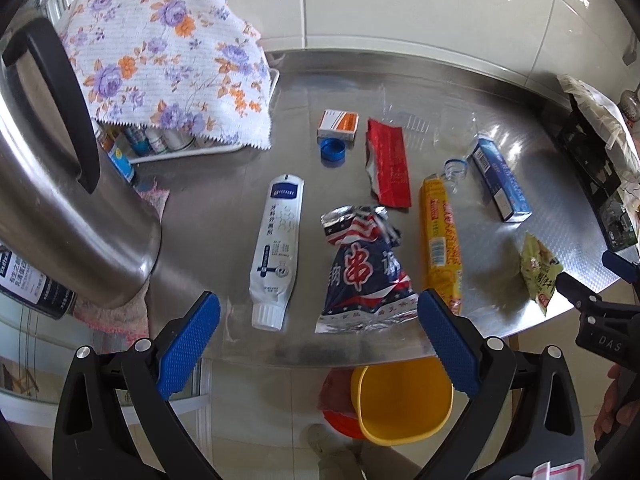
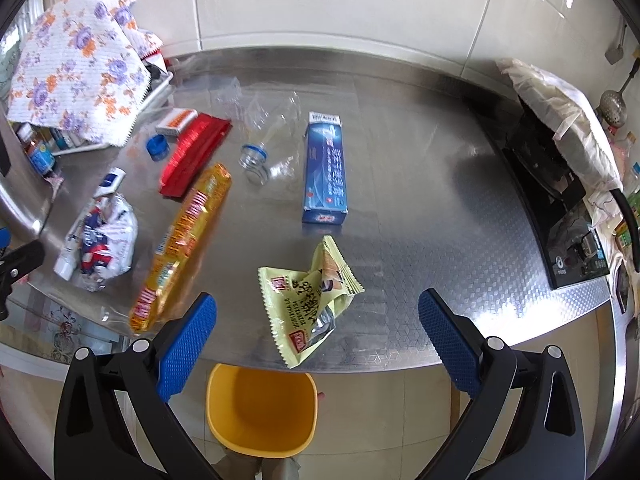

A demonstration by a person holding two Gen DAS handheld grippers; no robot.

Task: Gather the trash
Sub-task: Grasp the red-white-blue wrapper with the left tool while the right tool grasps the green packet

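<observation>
Wrappers (image 2: 310, 300) litter steel table (image 2: 440, 240) against tiled wall; both grippers' fingers spread.

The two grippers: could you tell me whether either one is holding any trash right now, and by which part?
Nothing is held. The left gripper and the right gripper are both open, hovering over the table edge with no trash between their fingers.

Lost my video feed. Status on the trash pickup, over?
Left tongs and right tongs both open, empty. Pale green snack wrapper lies between the right tongs at the counter edge, yellow bin below. Nothing blocking.
</observation>
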